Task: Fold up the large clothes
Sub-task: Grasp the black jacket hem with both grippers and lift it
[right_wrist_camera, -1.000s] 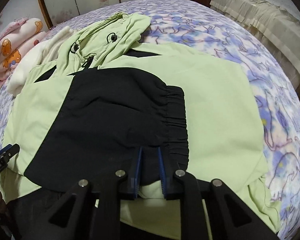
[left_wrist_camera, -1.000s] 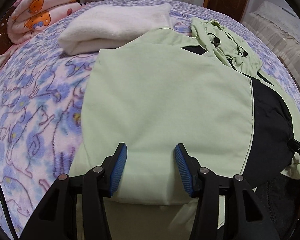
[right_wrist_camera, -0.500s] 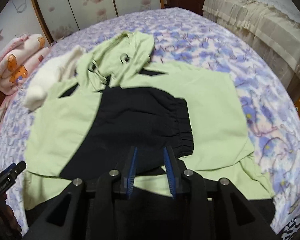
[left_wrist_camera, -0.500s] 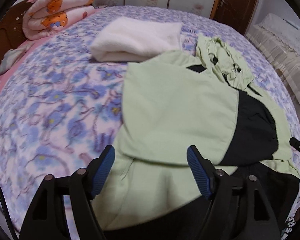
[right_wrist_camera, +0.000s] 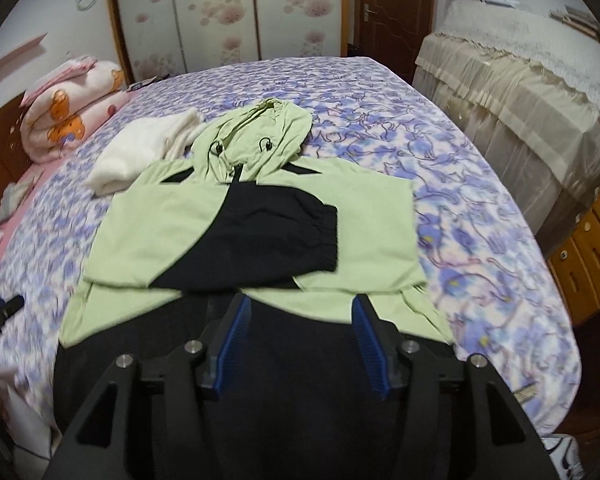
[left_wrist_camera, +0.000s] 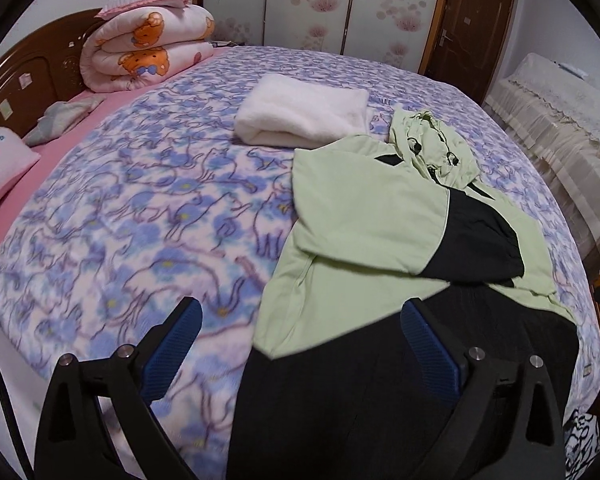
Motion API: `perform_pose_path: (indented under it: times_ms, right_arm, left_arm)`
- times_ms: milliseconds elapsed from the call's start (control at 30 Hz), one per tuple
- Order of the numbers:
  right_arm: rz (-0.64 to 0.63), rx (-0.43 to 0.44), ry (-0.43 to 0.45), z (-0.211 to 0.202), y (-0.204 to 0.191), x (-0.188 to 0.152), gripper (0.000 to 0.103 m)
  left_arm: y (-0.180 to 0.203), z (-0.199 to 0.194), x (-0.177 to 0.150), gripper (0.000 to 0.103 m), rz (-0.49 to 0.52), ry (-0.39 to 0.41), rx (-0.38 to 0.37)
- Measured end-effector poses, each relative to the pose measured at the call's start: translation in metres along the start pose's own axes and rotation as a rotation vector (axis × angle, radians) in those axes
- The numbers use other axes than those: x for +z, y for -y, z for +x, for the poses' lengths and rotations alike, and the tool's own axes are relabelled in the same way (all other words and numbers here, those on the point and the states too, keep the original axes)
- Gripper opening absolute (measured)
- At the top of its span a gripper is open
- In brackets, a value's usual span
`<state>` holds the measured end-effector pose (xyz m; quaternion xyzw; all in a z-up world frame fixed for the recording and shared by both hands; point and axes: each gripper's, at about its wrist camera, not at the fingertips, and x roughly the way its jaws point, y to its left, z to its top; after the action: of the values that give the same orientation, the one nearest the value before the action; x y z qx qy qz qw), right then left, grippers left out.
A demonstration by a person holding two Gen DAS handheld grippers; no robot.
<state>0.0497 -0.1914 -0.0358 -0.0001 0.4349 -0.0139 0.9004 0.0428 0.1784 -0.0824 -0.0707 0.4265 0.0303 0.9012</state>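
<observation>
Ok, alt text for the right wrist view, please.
A green and black hooded jacket lies on a floral bedspread, sleeves folded across its front. The right gripper hovers open and empty above its hem; a folded white blanket lies beyond.

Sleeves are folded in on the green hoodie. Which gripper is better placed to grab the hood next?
Right, probably. The right gripper is open and lined up with the hood; from the left gripper, also open, the hood sits far off to the right.
</observation>
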Motion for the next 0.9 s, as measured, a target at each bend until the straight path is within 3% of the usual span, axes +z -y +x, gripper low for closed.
perform_pose_path:
  times_ms: [133,267,567,900]
  right_arm:
    - [-0.056,-0.027,-0.030,-0.011,0.012,-0.030,0.056]
    - [-0.047,-0.005,-0.123,-0.003,0.038,-0.054,0.056]
    - [-0.062,0.042,-0.299,0.032,0.102,-0.099,0.056]
    - [0.095,0.133,-0.374,0.050,0.157,-0.155,0.056]
  left_arm:
    - [-0.005,-0.008,-0.026,0.100,0.008,-0.016,0.005]
    - [-0.008,-0.006,-0.058,0.100,0.019,-0.054,-0.004]
    - [-0.023,0.031,-0.105,0.099,0.009,-0.197,-0.026]
    - [-0.059,0.067,-0.146,0.099,-0.058,-0.316,-0.136]
